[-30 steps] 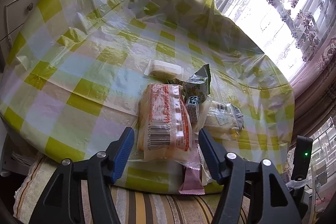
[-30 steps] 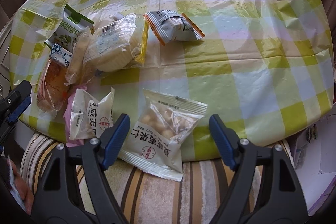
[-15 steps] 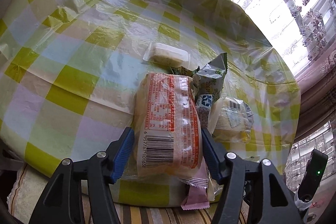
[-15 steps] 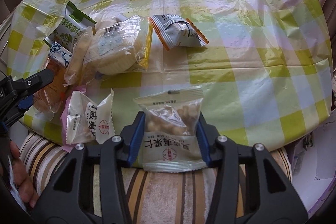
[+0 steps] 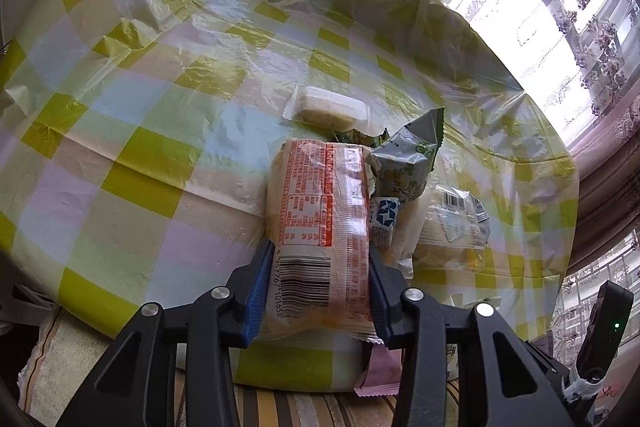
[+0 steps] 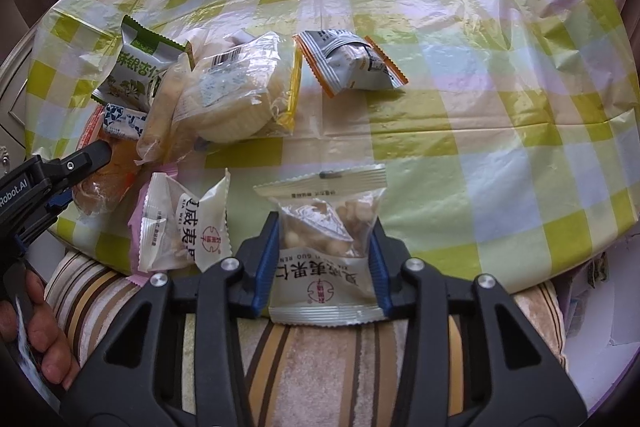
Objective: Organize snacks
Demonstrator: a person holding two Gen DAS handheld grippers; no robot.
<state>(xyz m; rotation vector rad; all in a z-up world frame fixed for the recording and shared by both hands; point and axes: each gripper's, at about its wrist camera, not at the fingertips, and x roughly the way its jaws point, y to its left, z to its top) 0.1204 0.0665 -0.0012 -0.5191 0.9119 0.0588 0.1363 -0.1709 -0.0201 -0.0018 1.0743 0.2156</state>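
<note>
Landmark = snack pile at the near-left part of the checked plastic tablecloth.

Nearest: right gripper clamped on the nut packet, pads pinching both side edges, packet at the table's near edge, apart from the pile to its right. Left gripper clamped on the orange-print bread bag, which sits at the pile's left near edge; its far end looks to rest against the green sachet and the small blue-white pack.

Risks, judged:
- Bread bag is soft and slick film, so a hard squeeze could crush the bread, and a light one could let the bag slide out on lifting.
- Lifting it may drag the touching sachet and blue-white pack, and the pink wrapper hanging at the table edge could go over.
- Nut packet is held only by its film edges; contents could shift and tilt it out of the grip.
- Loose tablecloth could snag and pull.

Farther: round cake bag in the pile, orange-edged grey packet just right of it. Beyond the pile, a wrapped pale bar lies alone.
</note>
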